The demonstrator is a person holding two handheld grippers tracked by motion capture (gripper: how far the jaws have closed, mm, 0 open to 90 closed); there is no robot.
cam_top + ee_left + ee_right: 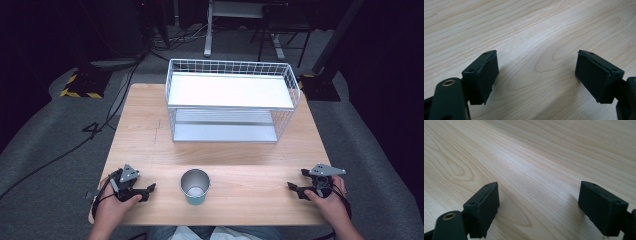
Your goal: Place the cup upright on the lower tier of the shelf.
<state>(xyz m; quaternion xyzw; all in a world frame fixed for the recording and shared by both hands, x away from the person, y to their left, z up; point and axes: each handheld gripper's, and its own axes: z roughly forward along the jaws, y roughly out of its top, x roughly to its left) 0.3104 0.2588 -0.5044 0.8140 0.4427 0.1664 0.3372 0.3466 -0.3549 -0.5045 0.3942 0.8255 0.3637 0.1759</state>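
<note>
A: Going from the left, what do we have on the pale wooden table?

B: Near the front left corner we hold the left gripper, lying low on the boards and pointing inward. Just right of it, near the front edge and midway between our hands, stands the teal cup with a shiny metal inside, upright and apart from both grippers. Behind it, toward the far edge, sits the white wire rack with two flat shelves. Nothing lies between either gripper and the cup.

A: And the jaws?

B: In the left gripper view the left gripper has its black pads wide apart, with bare wood between them. At the front right corner the right gripper points inward too; in the right gripper view its pads also stand wide apart, gripping nothing.
</note>
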